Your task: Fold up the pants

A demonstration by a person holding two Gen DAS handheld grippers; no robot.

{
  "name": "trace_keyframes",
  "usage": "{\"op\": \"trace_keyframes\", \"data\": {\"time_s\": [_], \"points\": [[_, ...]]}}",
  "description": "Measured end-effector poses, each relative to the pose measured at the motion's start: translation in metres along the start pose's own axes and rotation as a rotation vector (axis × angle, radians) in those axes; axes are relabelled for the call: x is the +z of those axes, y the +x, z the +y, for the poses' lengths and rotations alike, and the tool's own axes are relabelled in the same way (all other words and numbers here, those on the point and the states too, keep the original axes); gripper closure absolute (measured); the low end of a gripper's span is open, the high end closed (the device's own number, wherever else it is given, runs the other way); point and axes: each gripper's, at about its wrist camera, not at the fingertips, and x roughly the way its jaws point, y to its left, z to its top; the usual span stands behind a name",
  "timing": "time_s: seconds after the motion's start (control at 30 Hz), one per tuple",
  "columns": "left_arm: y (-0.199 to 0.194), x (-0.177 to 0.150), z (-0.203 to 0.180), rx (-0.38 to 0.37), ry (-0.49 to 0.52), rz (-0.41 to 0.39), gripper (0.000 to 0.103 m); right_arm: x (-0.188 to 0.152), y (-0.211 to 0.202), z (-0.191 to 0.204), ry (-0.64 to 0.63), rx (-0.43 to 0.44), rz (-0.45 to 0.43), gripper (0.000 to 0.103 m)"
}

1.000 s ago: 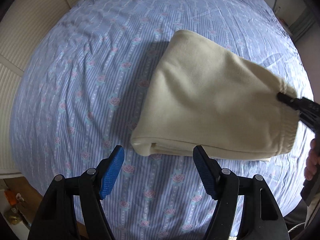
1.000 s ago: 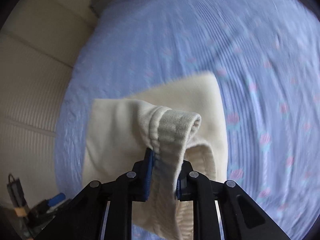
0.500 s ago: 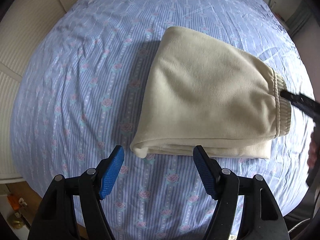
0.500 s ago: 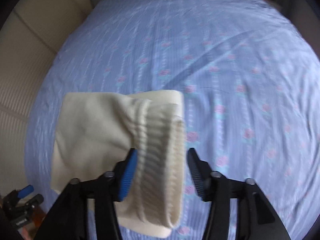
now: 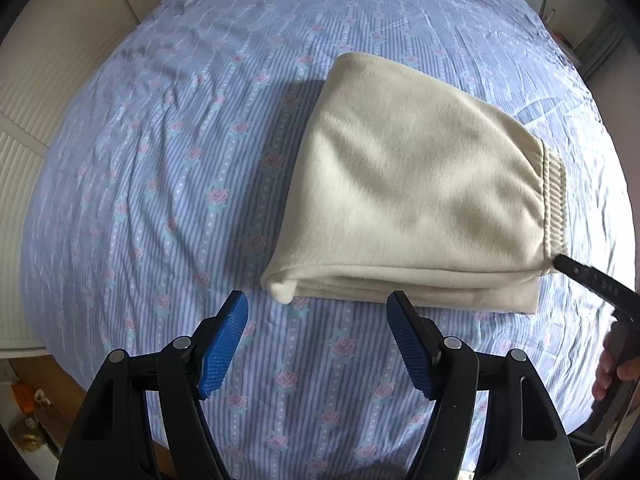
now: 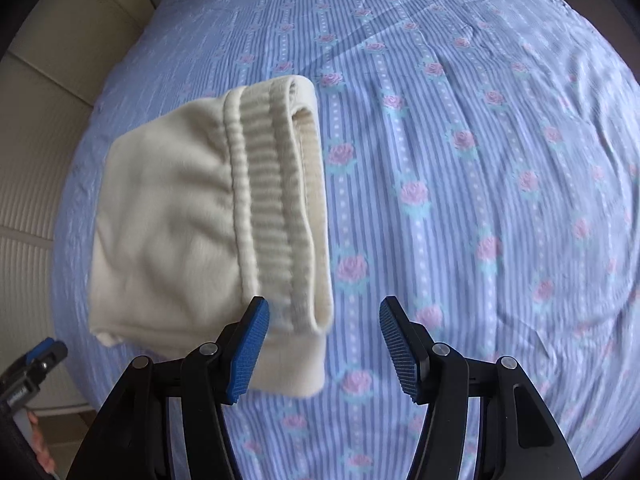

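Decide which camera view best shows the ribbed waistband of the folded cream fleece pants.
The right wrist view: the ribbed waistband of the folded cream fleece pants faces it, its doubled layers showing. The left wrist view shows only a narrow strip of the band at the pants' far edge.

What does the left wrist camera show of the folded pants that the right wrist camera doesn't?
Only the left wrist view shows the stacked folded edge of the pants facing the camera, with the layers visible, and the left gripper open and short of it. Only the right wrist view shows the ribbed waistband end-on, and the right gripper open, its jaws apart at the waistband's near end, gripping nothing. Both show the cream pants lying folded on the blue floral bedsheet.
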Motion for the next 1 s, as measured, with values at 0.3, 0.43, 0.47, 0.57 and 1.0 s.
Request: {"op": "trace_keyframes", "data": {"time_s": [0.3, 0.43, 0.47, 0.57, 1.0], "points": [[-0.023, -0.036, 0.012, 0.072, -0.016, -0.028, 0.022, -0.051, -0.042, -0.015, 0.086, 0.145, -0.092, 0.022], [-0.030, -0.043, 0.014, 0.076, -0.045, -0.034, 0.018, -0.059, -0.035, -0.012, 0.145, 0.211, -0.107, 0.019], [-0.029, -0.041, 0.013, 0.071, -0.039, -0.029, 0.018, -0.061, -0.030, -0.016, 0.169, 0.231, -0.102, 0.019], [-0.029, -0.032, 0.006, 0.079, 0.003, -0.036, 0.017, -0.059, -0.011, -0.022, 0.248, 0.299, -0.094, 0.019], [0.003, 0.009, -0.022, 0.086, 0.152, -0.013, 0.017, -0.055, 0.069, -0.043, 0.450, 0.550, 0.002, 0.019]]}}
